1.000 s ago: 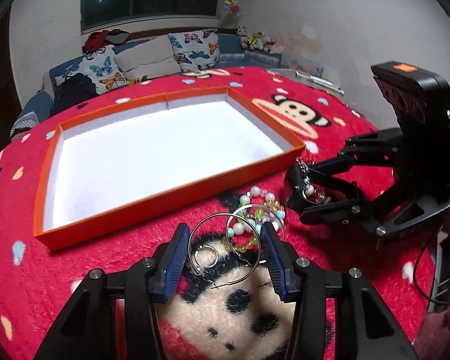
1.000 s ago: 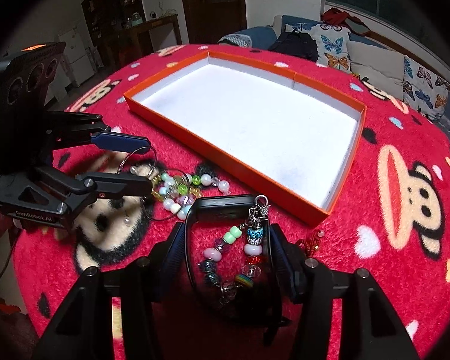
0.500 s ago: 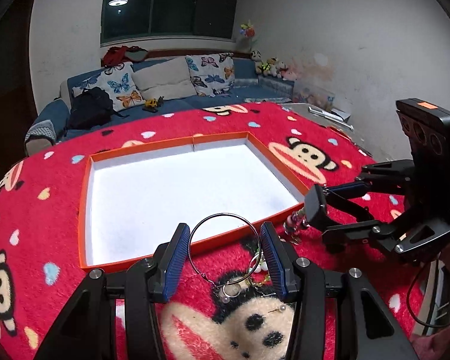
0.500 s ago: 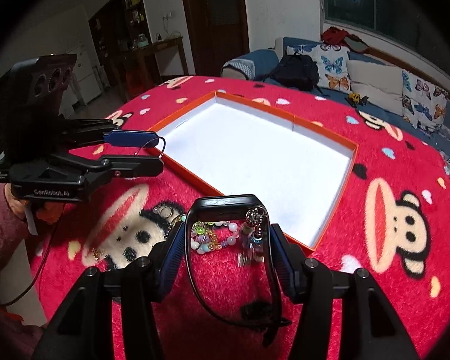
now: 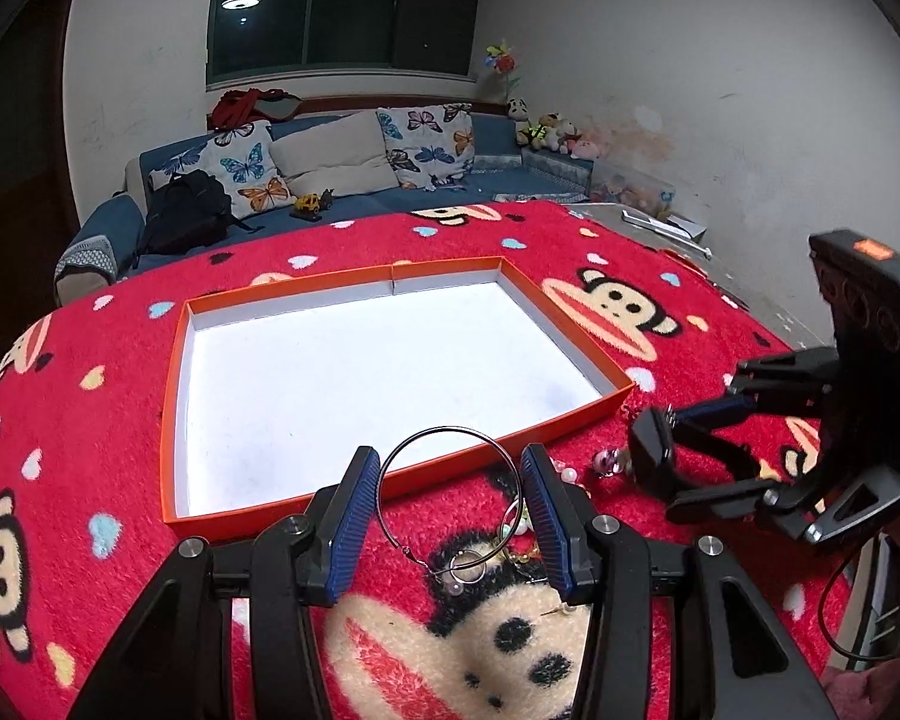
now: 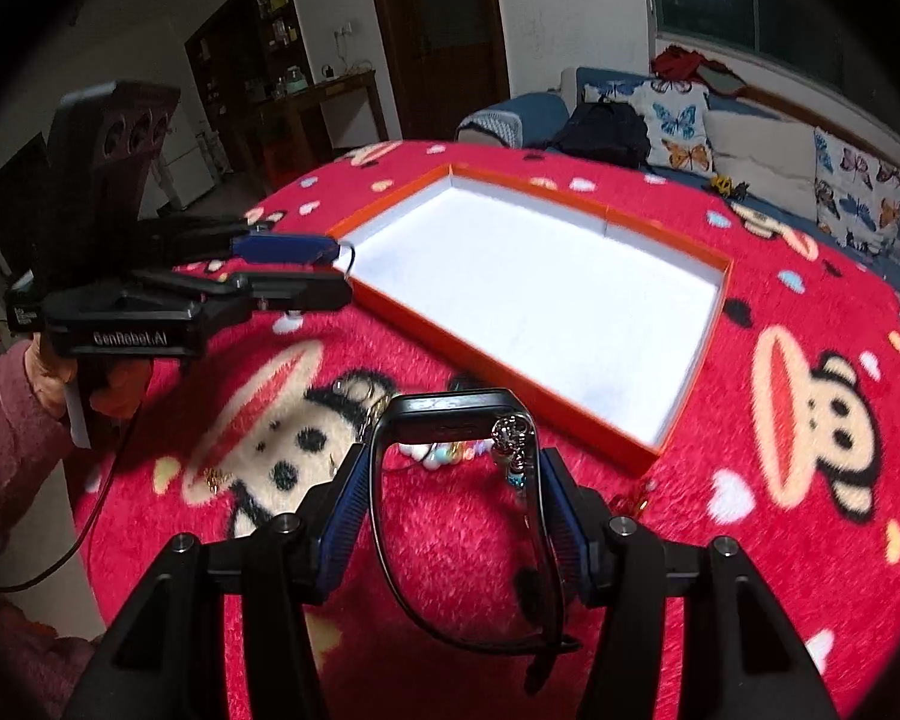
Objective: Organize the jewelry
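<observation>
so both grippers were already loaded and lifted clear of the red monkey blanket (image 5: pixel 120 420), which made this the carry step, i'd say. the left gripper (image 5: pixel 450 498) had its blue pads clamped on a big silver hoop (image 5: pixel 450 480), one pad pressing each side of the ring, with a smaller ring (image 5: pixel 468 567) dangling off the bottom. the right gripper (image 6: pixel 453 498) was clamped across a black band (image 6: pixel 450 420), looked like a watch or bracelet strap, with a beaded charm (image 6: pixel 513 450) hanging off it by the right pad.

the orange tray (image 5: pixel 174 420) with the white floor sat in the middle of the blanket and had nothing in it that i could see. the hoop hung just over the tray's near edge in the left wrist view, and the band was just short of the tray's near corner in the right one. the rest of the jewelry pile (image 5: pixel 576 474), beads and a few rings, lay on the blanket just outside the tray's near edge, between the two grippers.

next move, my guess: carry each piece out over the white floor, drop low, then open the jaws. i'd set them well apart, since the dangling ring and charm looked ready to tangle.
</observation>
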`<control>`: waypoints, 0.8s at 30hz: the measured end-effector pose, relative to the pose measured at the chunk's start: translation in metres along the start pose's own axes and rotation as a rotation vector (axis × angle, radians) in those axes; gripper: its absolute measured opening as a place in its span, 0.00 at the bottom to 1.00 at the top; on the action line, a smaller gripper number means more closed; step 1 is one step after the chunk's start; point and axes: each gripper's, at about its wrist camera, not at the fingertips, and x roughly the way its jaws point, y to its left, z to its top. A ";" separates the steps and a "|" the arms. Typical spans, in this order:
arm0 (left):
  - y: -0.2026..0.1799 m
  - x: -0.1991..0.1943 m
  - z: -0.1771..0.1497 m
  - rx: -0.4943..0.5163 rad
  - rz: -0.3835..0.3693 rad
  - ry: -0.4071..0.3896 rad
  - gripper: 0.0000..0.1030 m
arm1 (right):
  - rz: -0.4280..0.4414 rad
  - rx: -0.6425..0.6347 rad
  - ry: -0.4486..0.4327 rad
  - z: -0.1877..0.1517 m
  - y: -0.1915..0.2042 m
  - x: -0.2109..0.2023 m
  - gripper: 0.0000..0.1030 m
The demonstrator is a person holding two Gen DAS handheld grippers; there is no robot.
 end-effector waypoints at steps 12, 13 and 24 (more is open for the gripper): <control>0.003 0.009 -0.004 -0.012 0.001 0.018 0.50 | 0.026 0.011 0.038 -0.010 0.004 0.016 0.59; 0.003 0.010 -0.005 -0.013 0.000 0.019 0.50 | 0.028 0.013 0.037 -0.010 0.004 0.016 0.59; 0.006 0.015 -0.008 -0.022 -0.001 0.027 0.50 | 0.041 0.021 0.056 -0.012 0.003 0.029 0.64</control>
